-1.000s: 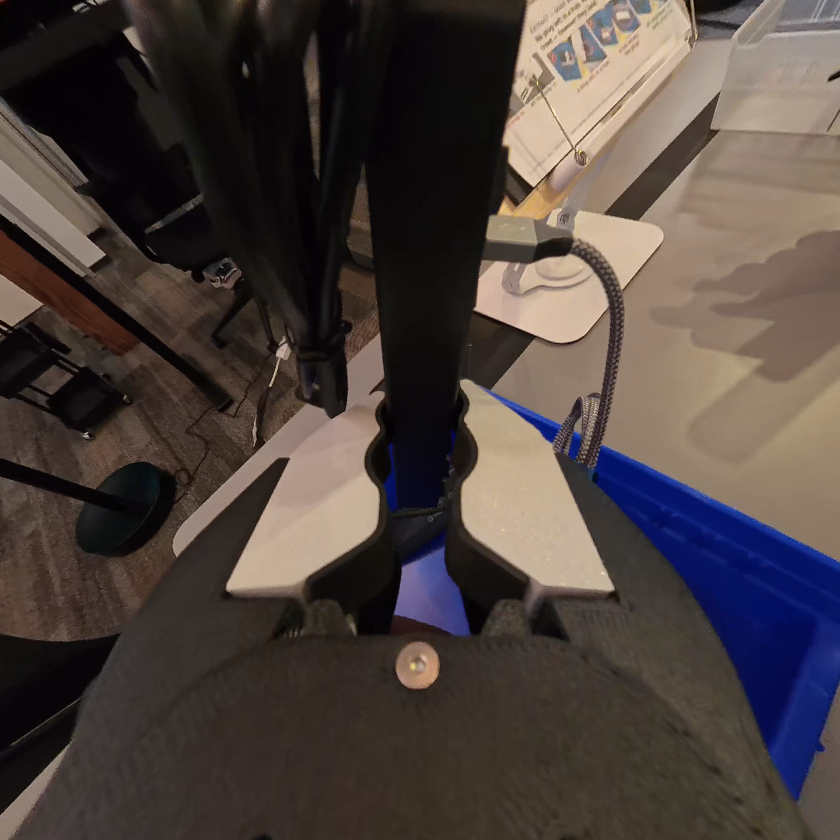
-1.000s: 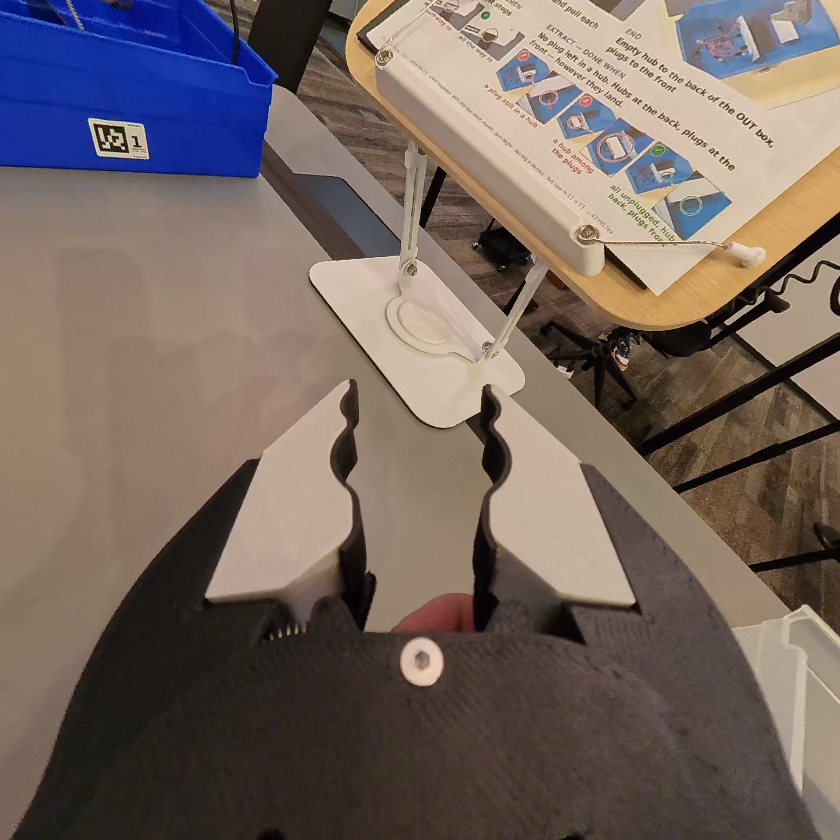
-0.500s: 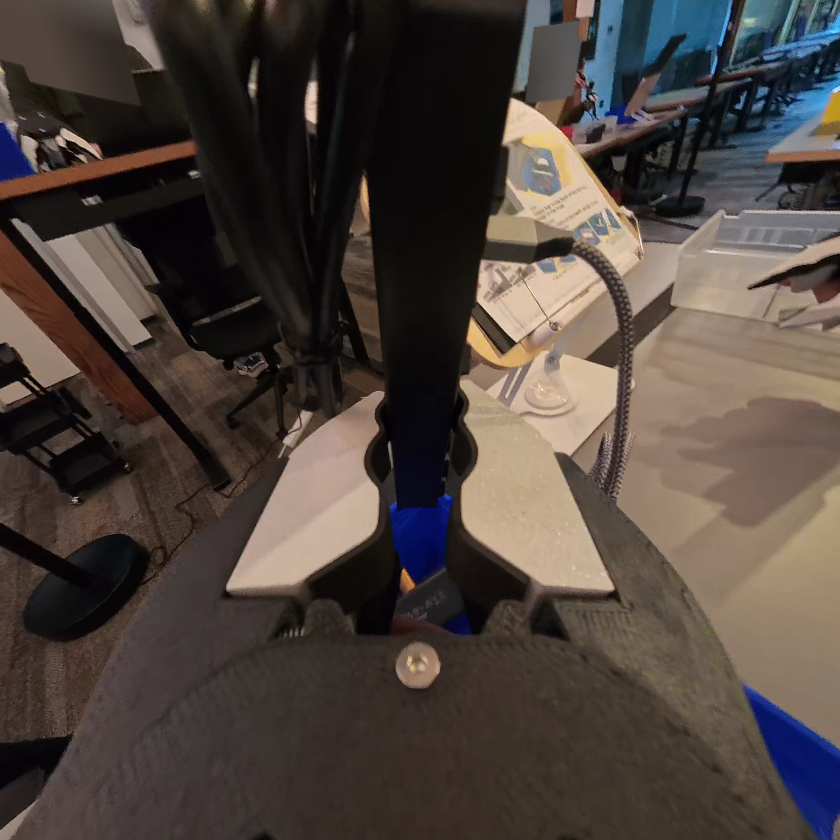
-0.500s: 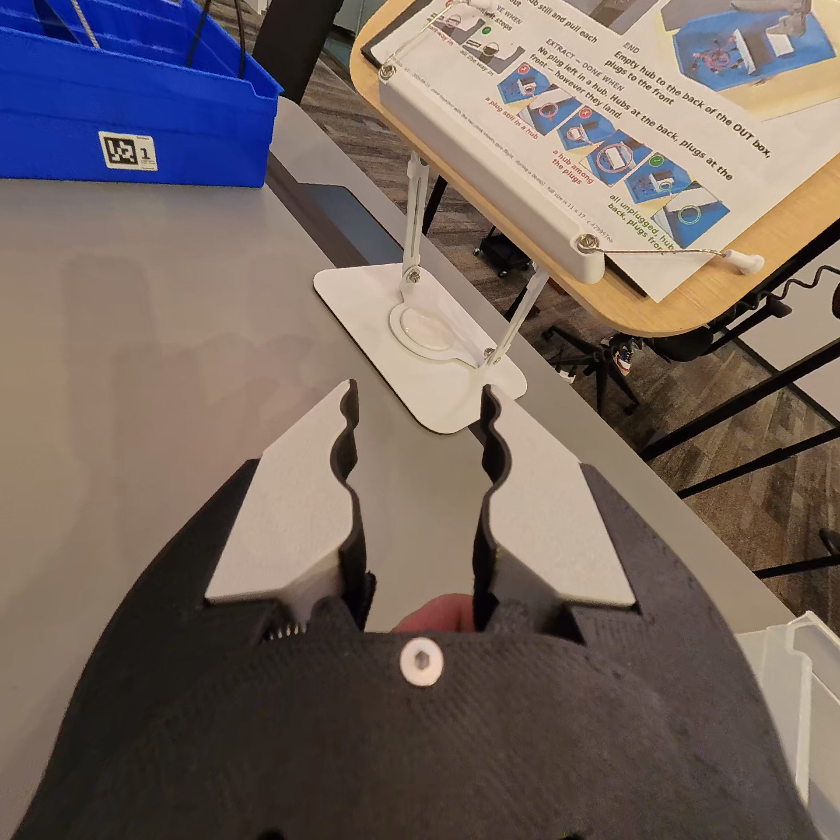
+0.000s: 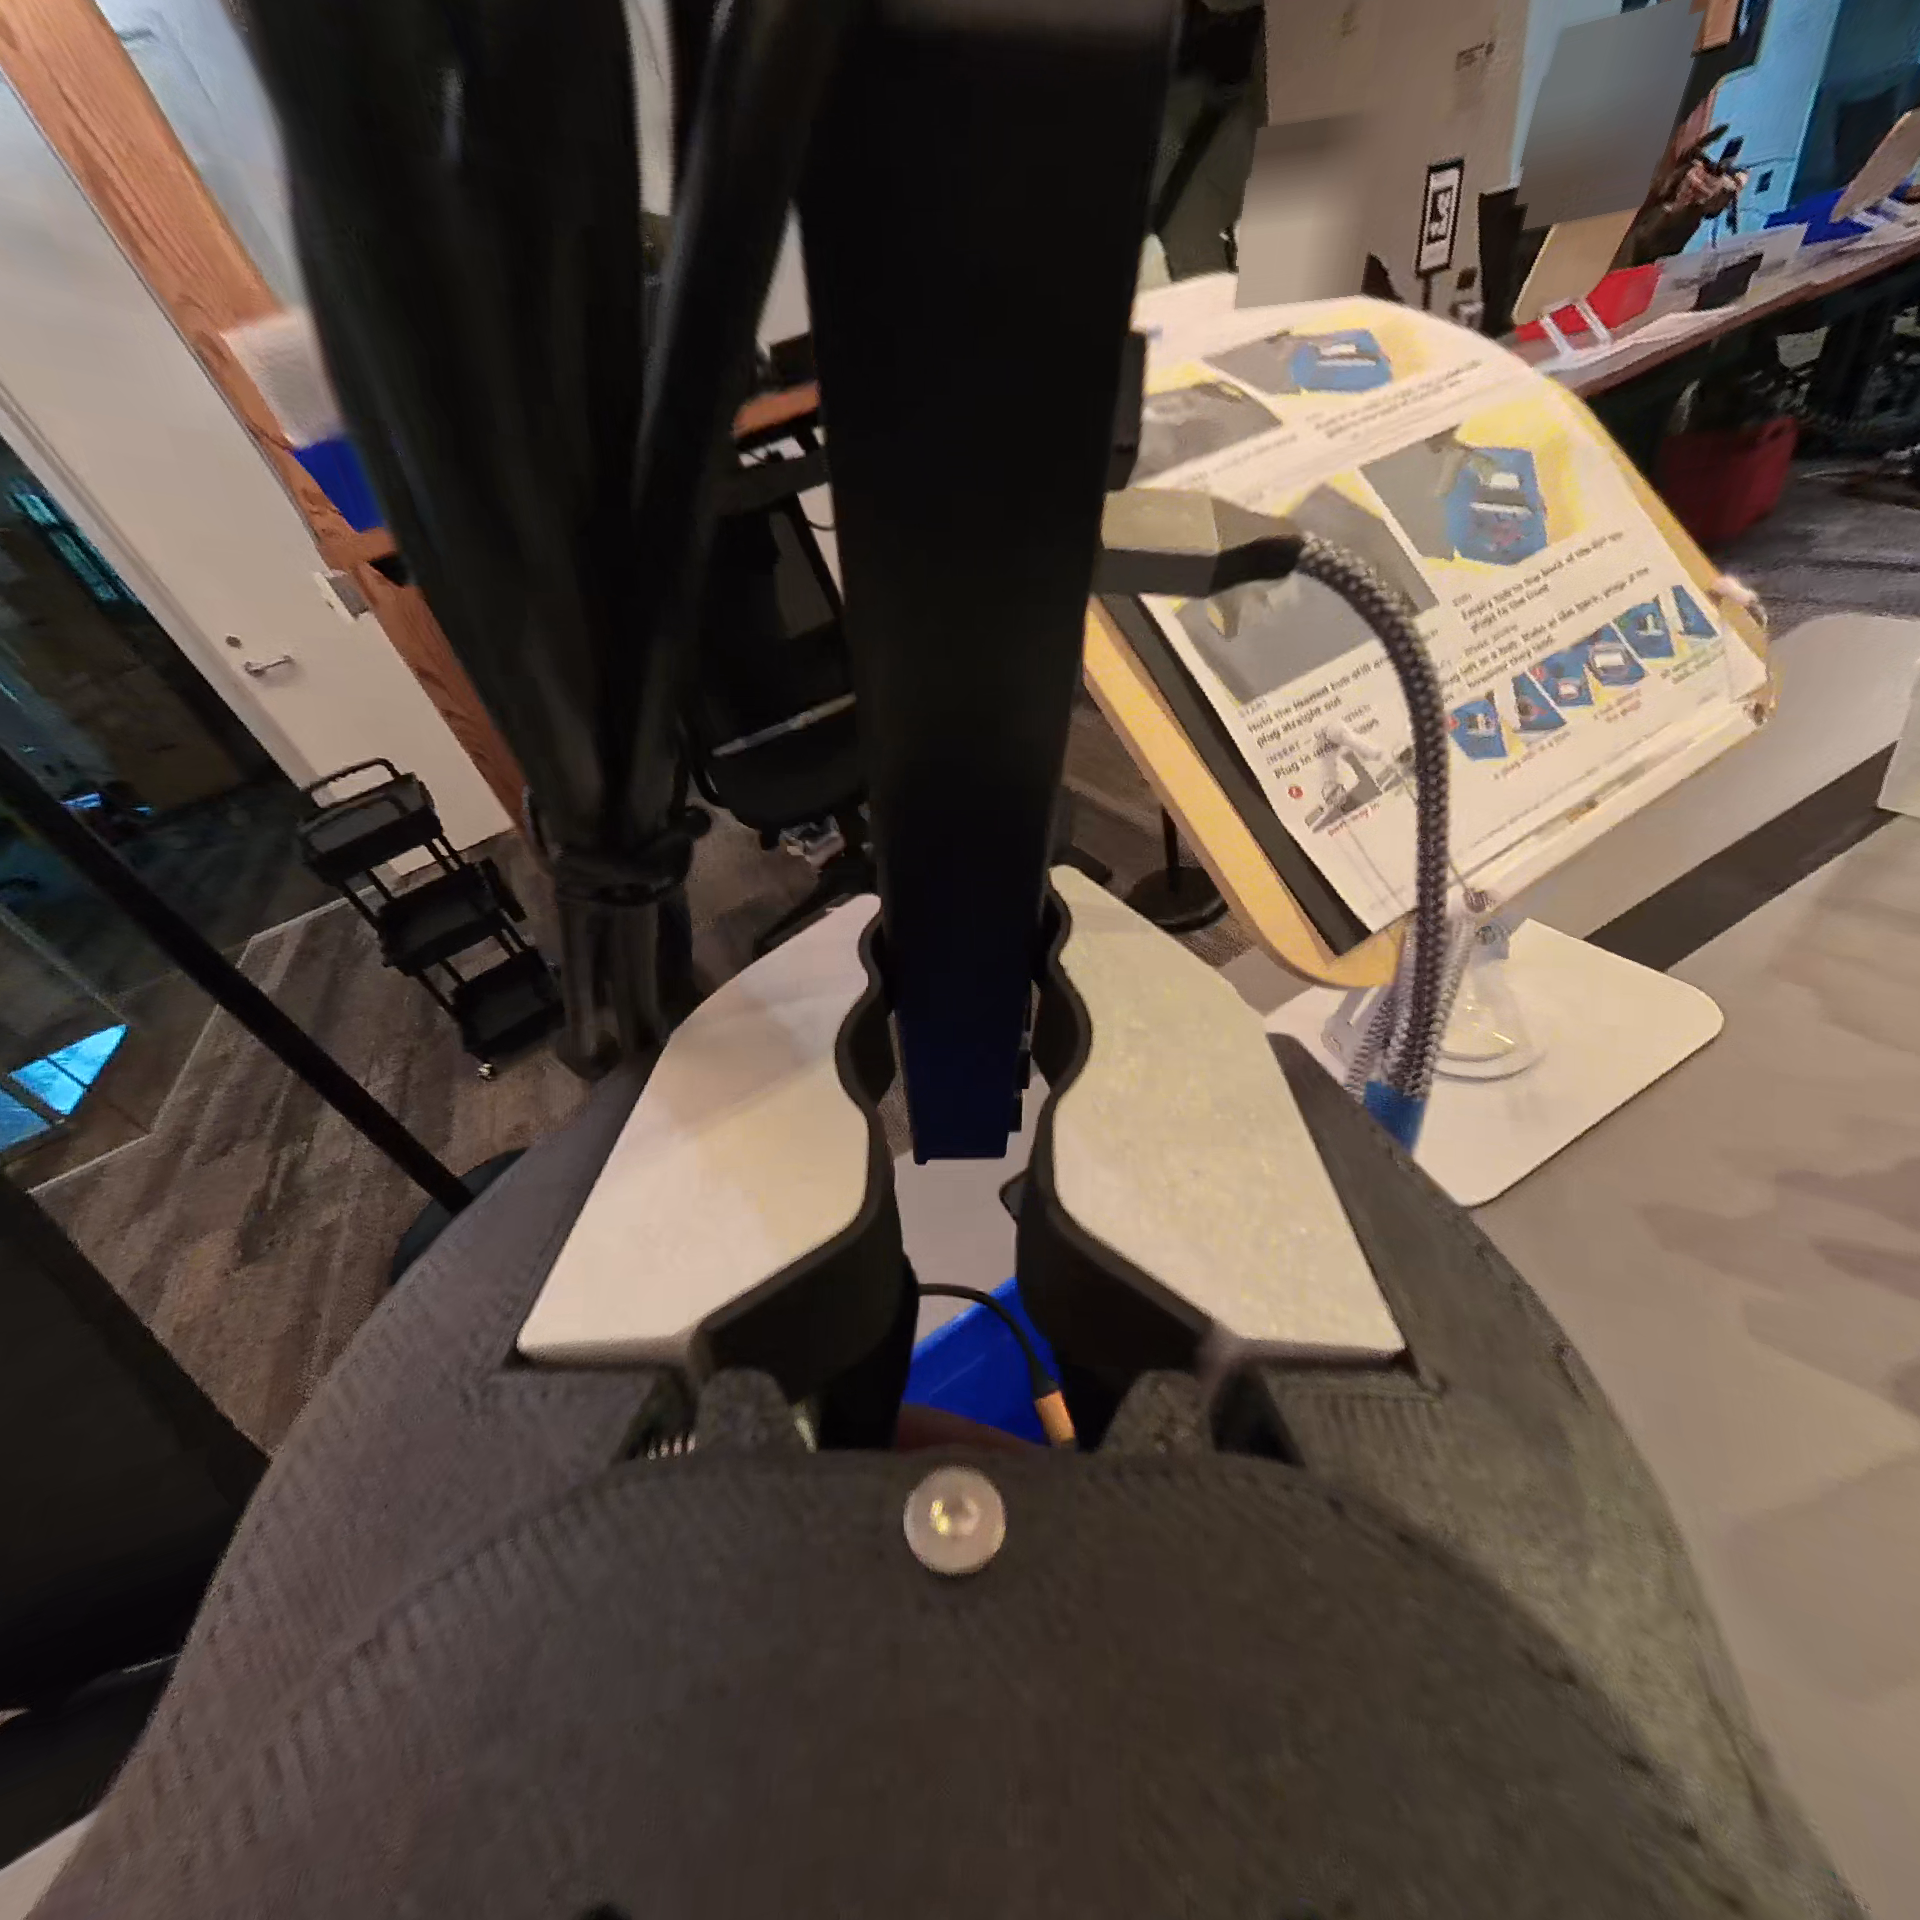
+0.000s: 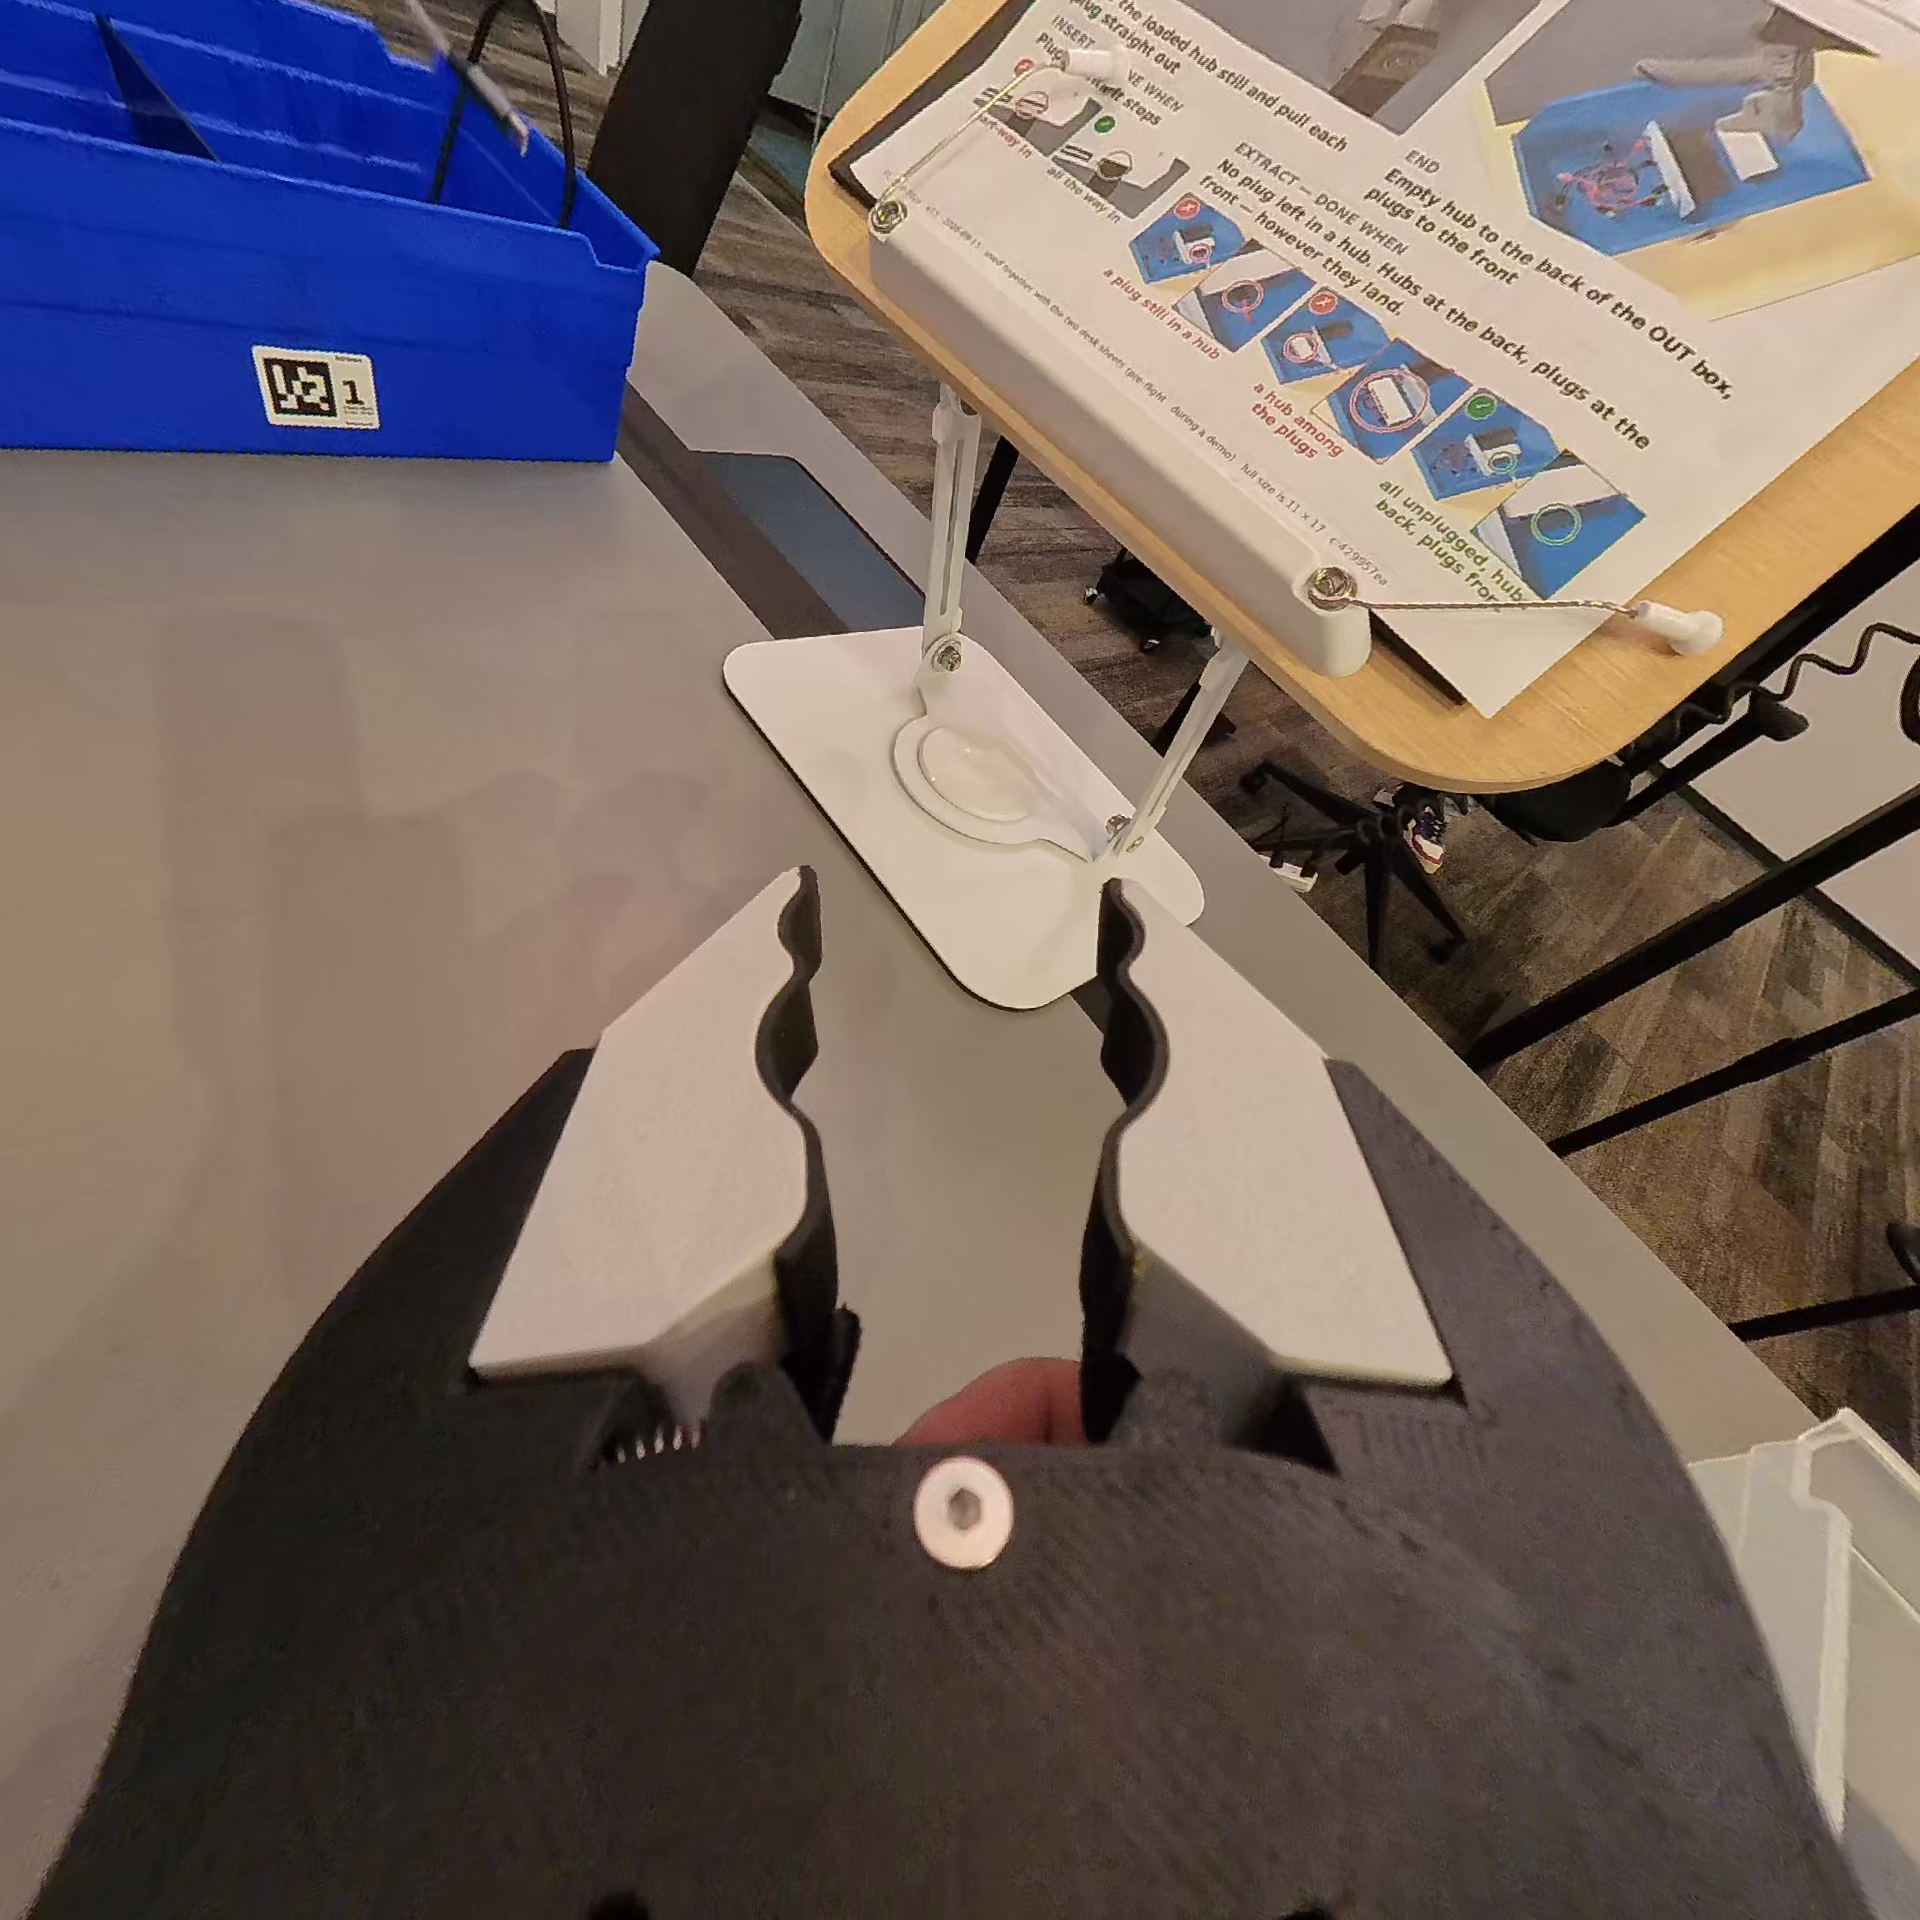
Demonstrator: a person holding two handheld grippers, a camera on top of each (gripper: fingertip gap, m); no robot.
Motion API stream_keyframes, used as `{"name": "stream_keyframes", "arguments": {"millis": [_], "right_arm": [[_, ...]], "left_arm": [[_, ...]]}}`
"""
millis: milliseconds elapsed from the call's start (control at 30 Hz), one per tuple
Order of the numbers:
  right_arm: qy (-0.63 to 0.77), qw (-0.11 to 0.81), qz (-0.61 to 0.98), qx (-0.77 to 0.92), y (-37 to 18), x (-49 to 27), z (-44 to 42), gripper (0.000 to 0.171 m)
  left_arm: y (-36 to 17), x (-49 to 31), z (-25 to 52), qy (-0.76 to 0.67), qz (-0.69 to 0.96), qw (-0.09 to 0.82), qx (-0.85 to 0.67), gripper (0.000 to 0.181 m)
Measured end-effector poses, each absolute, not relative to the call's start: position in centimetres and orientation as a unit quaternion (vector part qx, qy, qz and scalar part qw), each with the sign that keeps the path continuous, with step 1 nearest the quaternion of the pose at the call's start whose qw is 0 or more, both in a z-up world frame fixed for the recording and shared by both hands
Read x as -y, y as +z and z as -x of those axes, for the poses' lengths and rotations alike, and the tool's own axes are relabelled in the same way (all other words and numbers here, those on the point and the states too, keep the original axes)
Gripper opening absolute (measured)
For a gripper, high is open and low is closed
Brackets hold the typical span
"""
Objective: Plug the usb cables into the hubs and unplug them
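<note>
My left gripper (image 5: 961,935) is shut on a long black hub (image 5: 966,520) and holds it upright, well above the table. A grey plug (image 5: 1174,540) sits in the hub's right side, and its braided cable (image 5: 1429,790) hangs down from it. A tied bundle of black cables (image 5: 582,623) hangs to the hub's left. My right gripper (image 6: 961,904) is open and empty over the grey table (image 6: 312,831). A fingertip shows between its jaws at the base.
A blue bin (image 6: 312,270) with a marker tag and cables stands at the table's far left; a bit of blue also shows under my left gripper (image 5: 966,1371). A white document stand (image 6: 966,800) holds an instruction sheet (image 6: 1403,260) at the table edge. A clear tray (image 6: 1818,1558) lies at right. Spacing between my two grippers at the tips: around 50 centimetres.
My left gripper has risen and tilted up with the hub; the blue bin has dropped almost out of its view. My right gripper has barely moved and stays open.
</note>
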State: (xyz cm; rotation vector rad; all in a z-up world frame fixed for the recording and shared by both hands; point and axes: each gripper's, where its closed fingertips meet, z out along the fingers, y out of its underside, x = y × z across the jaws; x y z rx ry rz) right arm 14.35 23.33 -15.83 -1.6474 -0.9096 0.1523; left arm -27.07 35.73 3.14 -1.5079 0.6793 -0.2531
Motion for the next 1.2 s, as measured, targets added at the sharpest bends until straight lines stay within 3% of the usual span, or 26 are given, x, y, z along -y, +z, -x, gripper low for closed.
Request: {"name": "stream_keyframes", "arguments": {"millis": [167,367,800,1200], "right_arm": [[0.071,0.593,0.702,0.387,-15.3,-23.2,-14.2,0.051],[0.083,0.609,0.687,0.388,-13.8,-22.5,-13.6,0.051],[0.133,0.659,0.631,0.387,-7.9,-19.3,-11.7,0.052],[0.216,0.659,0.602,0.395,-6.1,-16.7,-9.2,0.054]], "left_arm": [[5.9,-33.7,24.9,-0.128,0.651,0.678,-0.316,0.023],[6.3,-29.0,17.0,-0.191,0.615,0.663,-0.38,0.024],[-0.5,-20.6,-0.4,-0.357,0.556,0.584,-0.472,0.024],[-6.1,-17.0,-4.2,-0.431,0.542,0.516,-0.504,0.024]]}}
